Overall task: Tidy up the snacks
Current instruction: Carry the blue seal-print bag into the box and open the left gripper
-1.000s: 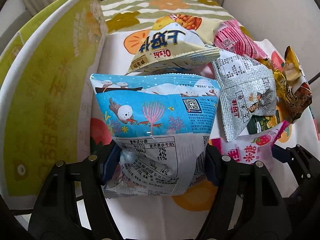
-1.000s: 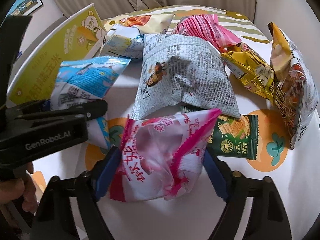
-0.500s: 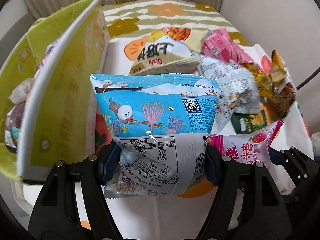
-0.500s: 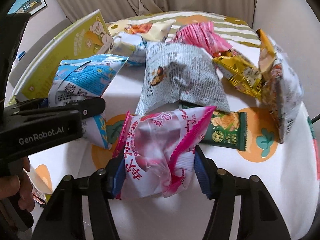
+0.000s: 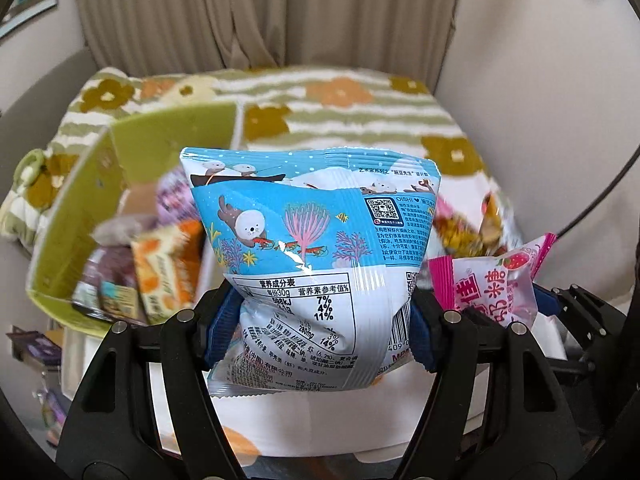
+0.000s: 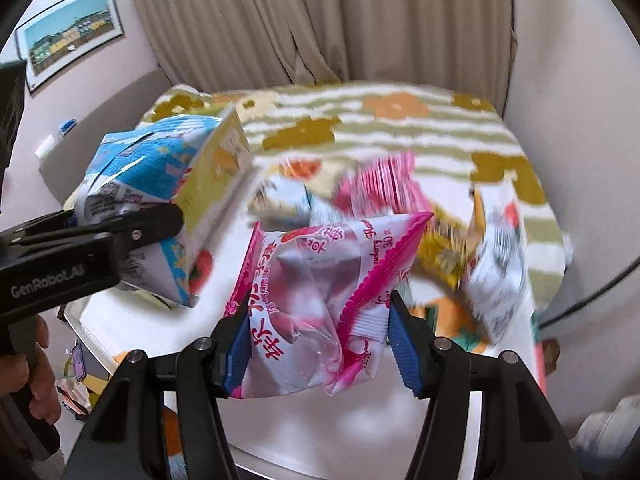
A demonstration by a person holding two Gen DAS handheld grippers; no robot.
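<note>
Between the left gripper's [image 5: 316,332] jaws a blue bag [image 5: 312,248] is clamped; the right gripper [image 6: 316,344] pinches a pink bag [image 6: 320,300]. Both have risen off the table [image 6: 288,432] since a second ago, the right's jaws having closed meanwhile. The green box [image 5: 80,216] left of the jaws is likely next.

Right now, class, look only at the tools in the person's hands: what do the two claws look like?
Each claw is a matt black frame of angular bars with silver round rivets, ending in ribbed blue pads. The left tool's black body, seen from the right wrist camera, carries white lettering "GenRobot.AI". No sleeve shows.
</note>
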